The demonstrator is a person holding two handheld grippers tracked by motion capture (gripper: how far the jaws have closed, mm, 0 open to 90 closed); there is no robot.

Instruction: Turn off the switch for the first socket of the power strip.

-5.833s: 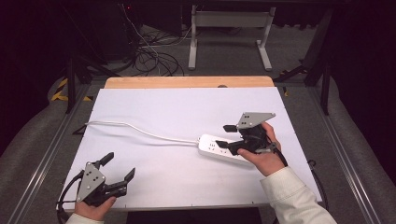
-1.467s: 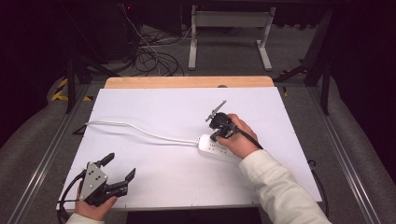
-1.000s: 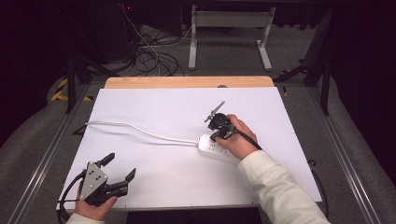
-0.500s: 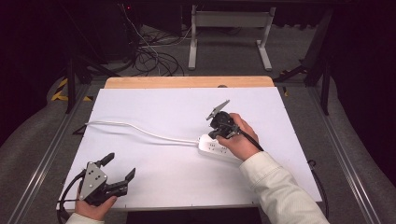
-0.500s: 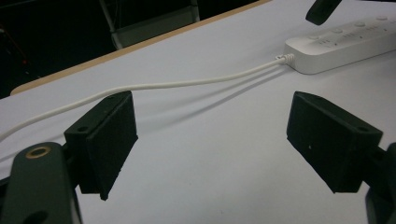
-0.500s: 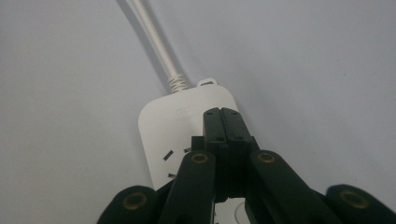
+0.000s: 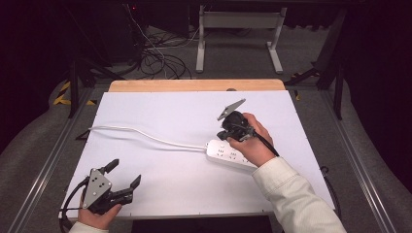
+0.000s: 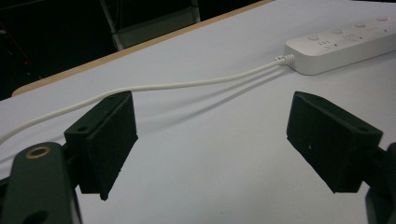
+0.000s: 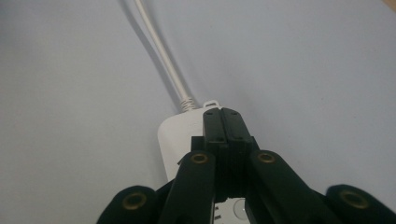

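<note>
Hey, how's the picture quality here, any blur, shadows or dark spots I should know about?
High view: the white table is evenly lit, the floor behind falls into darkness. Left gripper view: the near tongs look soft, the cord casts a faint shadow. Right gripper view: closed tongs sharp against the power strip, cord edge slightly blurred.

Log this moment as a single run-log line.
right gripper: shut, tips down on power strip at cord end | left gripper: open, holding nothing, near table edge
</note>
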